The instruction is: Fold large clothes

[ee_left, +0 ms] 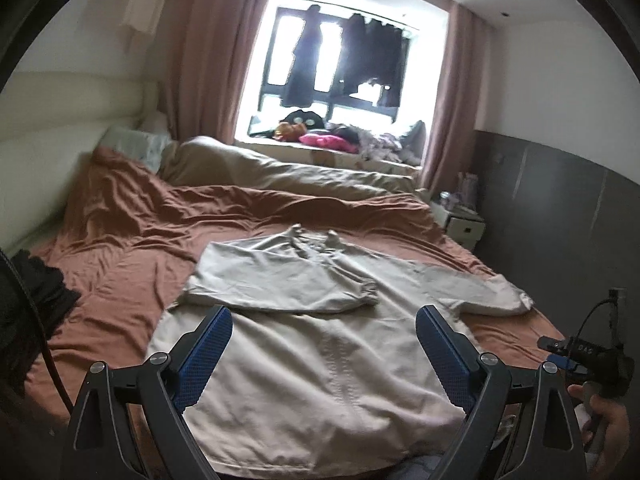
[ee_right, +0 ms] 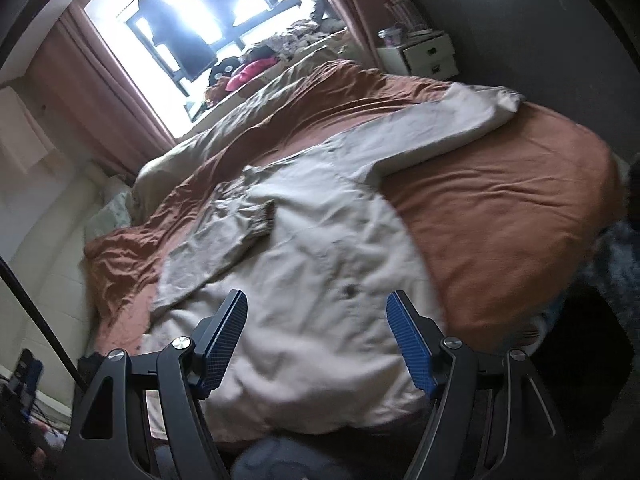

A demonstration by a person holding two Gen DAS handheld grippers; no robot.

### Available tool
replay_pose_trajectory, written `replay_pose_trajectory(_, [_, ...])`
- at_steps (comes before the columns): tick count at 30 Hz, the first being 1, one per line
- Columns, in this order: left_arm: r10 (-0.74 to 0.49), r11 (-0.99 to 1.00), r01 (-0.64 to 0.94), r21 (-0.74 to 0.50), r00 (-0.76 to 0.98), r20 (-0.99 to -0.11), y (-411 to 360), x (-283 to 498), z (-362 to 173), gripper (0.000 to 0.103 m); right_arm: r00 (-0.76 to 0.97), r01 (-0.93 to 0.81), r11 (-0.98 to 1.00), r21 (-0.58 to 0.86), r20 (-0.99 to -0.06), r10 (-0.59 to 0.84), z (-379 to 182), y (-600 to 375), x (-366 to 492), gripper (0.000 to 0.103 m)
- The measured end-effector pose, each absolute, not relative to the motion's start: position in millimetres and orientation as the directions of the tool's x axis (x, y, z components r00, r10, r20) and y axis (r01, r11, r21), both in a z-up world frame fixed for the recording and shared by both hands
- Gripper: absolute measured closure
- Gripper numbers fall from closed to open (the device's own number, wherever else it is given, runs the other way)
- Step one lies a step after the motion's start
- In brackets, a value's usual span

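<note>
In the left wrist view, a beige jacket (ee_left: 320,344) lies flat at the centre and bottom of the frame on a rust-brown sheet (ee_left: 132,220), one sleeve folded across its chest, a rumpled tan duvet (ee_left: 280,168) beyond; the left gripper (ee_left: 324,352) hovers spread wide and empty, the right hand (ee_left: 608,424) at lower right. In the right wrist view, the jacket (ee_right: 320,280) fills the middle, its other sleeve (ee_right: 440,128) reaching toward the upper right near a white nightstand (ee_right: 420,56), and the right gripper (ee_right: 316,340) is equally wide apart, gripping nothing.

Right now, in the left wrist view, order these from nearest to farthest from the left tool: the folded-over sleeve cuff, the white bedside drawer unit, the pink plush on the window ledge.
From the left tool:
1. Folded-over beige sleeve cuff, just ahead, lying across the beige jacket.
2. White bedside drawer unit, right of the bed.
3. Pink plush, far back on the window ledge.
</note>
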State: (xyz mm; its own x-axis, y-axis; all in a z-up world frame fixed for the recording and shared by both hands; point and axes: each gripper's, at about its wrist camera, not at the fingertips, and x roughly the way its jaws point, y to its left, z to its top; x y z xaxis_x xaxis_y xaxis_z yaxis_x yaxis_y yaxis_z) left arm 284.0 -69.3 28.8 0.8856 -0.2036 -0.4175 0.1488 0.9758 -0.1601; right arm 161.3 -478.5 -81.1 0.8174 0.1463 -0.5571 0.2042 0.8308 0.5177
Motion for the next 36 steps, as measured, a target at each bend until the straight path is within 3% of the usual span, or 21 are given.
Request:
replay_pose_trajectory(10, [-0.251,0.968,0.214,-0.132,0.849,-0.466,-130,293,46,0.009,0.826,0.28,0.84,0.465,-0.563,0.036,-74,-525,123,0.032])
replay_pose_trajectory(20, [-0.292,0.956,0.249,-0.153,0.802,-0.521,-175,347,22,0.005,0.808,0.336,0.827,0.45,-0.589,-0.008,-89,-551,146,0.032])
replay_pose_trajectory(21, [-0.293,0.956,0.252,-0.15,0.798,-0.527,-179,353,19,0.005,0.814,0.33,0.828,0.453,-0.581,-0.006,-88,-553,151,0.031])
replay_pose_trajectory(23, [-0.292,0.956,0.259,-0.139,0.785,-0.547,-187,368,11,0.005,0.82,0.33,0.82,0.468,-0.573,-0.003,-92,-560,161,0.013])
replay_pose_trajectory(29, [-0.333,0.94,0.305,-0.153,0.723,-0.605,-213,421,-14,0.005,0.796,0.374,0.787,0.49,-0.605,-0.001,-107,-583,192,0.013])
replay_pose_trajectory(36, [-0.396,0.914,0.35,-0.205,0.661,-0.637,-237,480,-37,0.007,0.816,0.388,0.732,0.56,-0.578,0.009,-118,-615,229,0.013])
